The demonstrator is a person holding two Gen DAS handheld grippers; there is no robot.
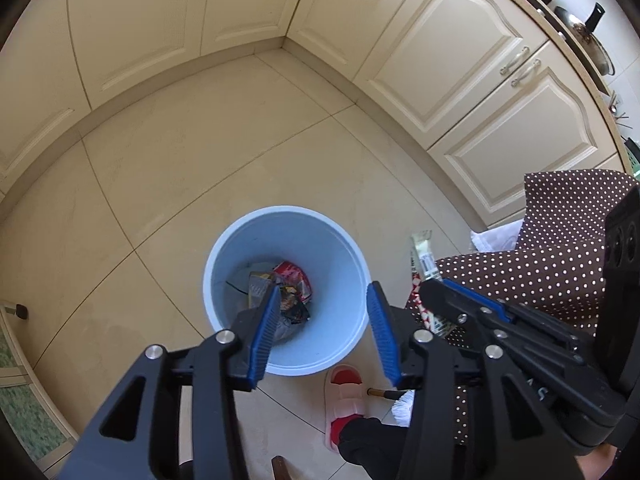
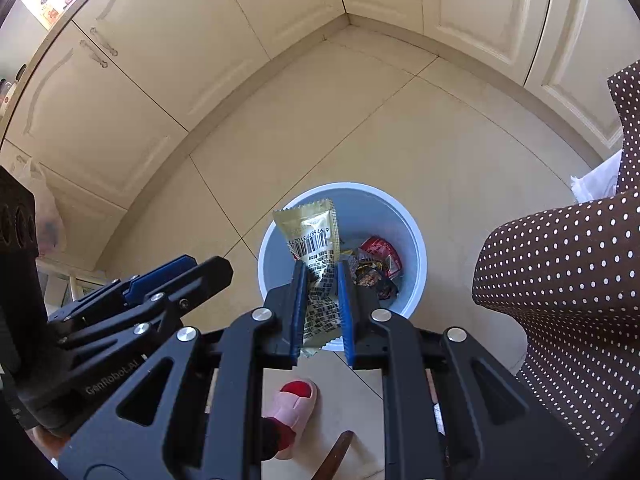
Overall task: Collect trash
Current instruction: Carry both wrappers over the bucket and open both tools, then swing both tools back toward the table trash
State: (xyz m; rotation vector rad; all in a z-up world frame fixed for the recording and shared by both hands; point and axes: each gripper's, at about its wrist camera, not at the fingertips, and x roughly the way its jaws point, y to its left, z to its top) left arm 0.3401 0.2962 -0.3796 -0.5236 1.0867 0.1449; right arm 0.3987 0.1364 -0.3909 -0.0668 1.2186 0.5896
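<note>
- The right gripper (image 2: 322,296) pinches a gold snack wrapper (image 2: 316,256) between its blue pads; the wrapper stands up out of the jaws, its top over the near-left rim of the bin, its tail hanging below the pads.
- The left gripper (image 1: 322,320) has its jaws spread with nothing between them, hovering over the near side of the bin.
- The light blue bin (image 2: 404,216) stands on the tiled floor (image 1: 168,168), in the corner of the cream cabinets (image 1: 460,48); crumpled wrappers (image 1: 286,292) already lie at its bottom.
- Risk: the wrapper sits over the rim, not the middle. Let go here, so light and flat a piece could catch the edge or drift outside onto the floor.
- Risk: the foil may cling to a ribbed pad when the jaws part, then fall late, after the hand has left the bin.
- Risk: the two grippers sit just beside each other; a careless swing could knock them together, or tip the bin, which looks light.
- Risk: the person's slipper (image 2: 294,400) is near the bin's base and could nudge it.
- Count: two grippers, one bin, one wrapper held.
- Count: the wrappers inside the bin look like three or four, red, dark and silver; they overlap too much to say surely.
- Count: one slipper shows, and a brown dotted cloth (image 2: 560,280) lies on the right.
</note>
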